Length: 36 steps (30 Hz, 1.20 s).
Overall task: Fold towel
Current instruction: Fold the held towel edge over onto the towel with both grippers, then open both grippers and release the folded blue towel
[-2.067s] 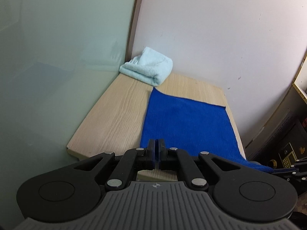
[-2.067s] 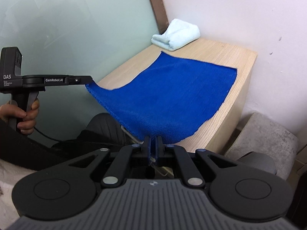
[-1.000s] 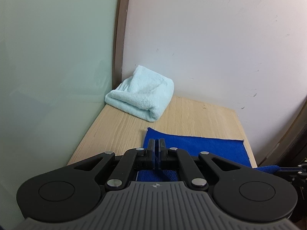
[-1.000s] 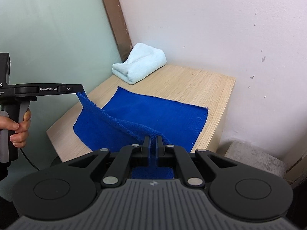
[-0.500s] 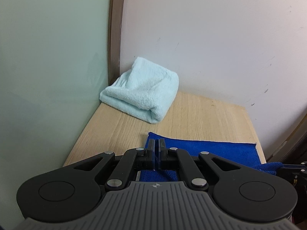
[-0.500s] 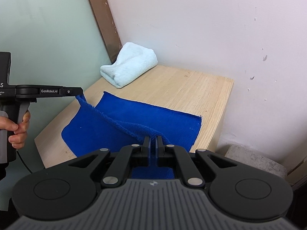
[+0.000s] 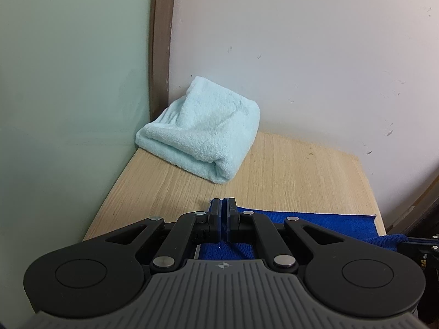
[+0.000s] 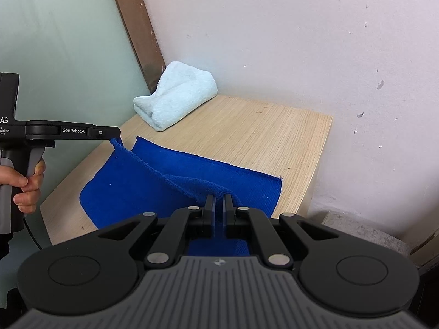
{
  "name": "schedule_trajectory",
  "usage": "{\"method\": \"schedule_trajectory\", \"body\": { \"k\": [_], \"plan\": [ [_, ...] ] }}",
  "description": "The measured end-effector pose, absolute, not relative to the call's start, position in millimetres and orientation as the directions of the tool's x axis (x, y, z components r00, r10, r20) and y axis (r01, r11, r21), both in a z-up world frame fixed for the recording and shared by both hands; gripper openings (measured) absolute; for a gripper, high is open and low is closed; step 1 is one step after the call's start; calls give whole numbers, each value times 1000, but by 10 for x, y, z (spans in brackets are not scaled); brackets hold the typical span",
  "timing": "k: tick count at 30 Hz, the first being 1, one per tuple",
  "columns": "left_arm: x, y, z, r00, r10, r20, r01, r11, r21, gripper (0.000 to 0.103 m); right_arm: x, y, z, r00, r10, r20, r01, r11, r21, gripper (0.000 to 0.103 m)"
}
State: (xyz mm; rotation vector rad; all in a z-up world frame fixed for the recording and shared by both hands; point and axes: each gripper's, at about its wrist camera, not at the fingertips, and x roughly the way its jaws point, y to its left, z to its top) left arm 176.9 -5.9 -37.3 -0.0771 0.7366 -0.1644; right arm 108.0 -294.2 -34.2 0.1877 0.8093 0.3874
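A: Obs. 1, blue towel (image 8: pixel 175 181). It lies on the wooden counter (image 8: pixel 247 139), near half doubled over the far half, with two corners lifted off the surface.

B: Left gripper (image 8: pixel 116 134)?

A: Clenched on one lifted corner. In the right wrist view the cloth hangs from its tip, above the counter's left edge. In its own view the left gripper (image 7: pixel 222 208) has its jaws pressed together, with blue cloth just below them.

B: Right gripper (image 8: pixel 218 201)?

A: Clenched on the other corner; a ridge of cloth rises into the narrow gap between its jaws. The raised edge runs taut between the two grippers.

B: Far edge of the towel?

A: Flat on the counter. Its far right corner sits close to the counter's right edge.

B: Other items?

A: A folded light-blue towel (image 7: pixel 203 131) in the back left corner, against the white wall (image 7: pixel 301 54) and beside a brown frame (image 8: pixel 134 27). It is apart from the blue towel (image 7: pixel 315 222), with bare wood between them. The person's left hand (image 8: pixel 24 181) wraps the left gripper's handle.
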Motion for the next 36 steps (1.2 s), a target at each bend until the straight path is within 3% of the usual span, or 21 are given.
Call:
{"method": "schedule_trajectory", "body": {
  "k": [16, 18, 23, 25, 36],
  "plan": [
    [1943, -71, -486, 712, -155, -685, 92, 988, -127, 5, 1272, -2961, -427, 615, 404, -677, -257, 915, 312, 6],
    [1964, -68, -505, 709, -146, -690, 84, 989, -123, 9, 1290, -2958, -442, 612, 401, -681, -254, 916, 310, 9],
    [1987, -23, -510, 711, -114, -694, 51, 993, -110, 42, 1316, -2954, -445, 620, 386, -683, -240, 922, 304, 19],
    [1990, 2, -498, 719, -100, -688, 40, 994, -103, 44, 1318, -2962, -440, 629, 376, -680, -230, 926, 299, 27],
    [1841, 48, -458, 731, -114, -673, 76, 993, -85, 44, 1247, -2978, -403, 645, 342, -683, -218, 940, 264, 30]
  ]
}}
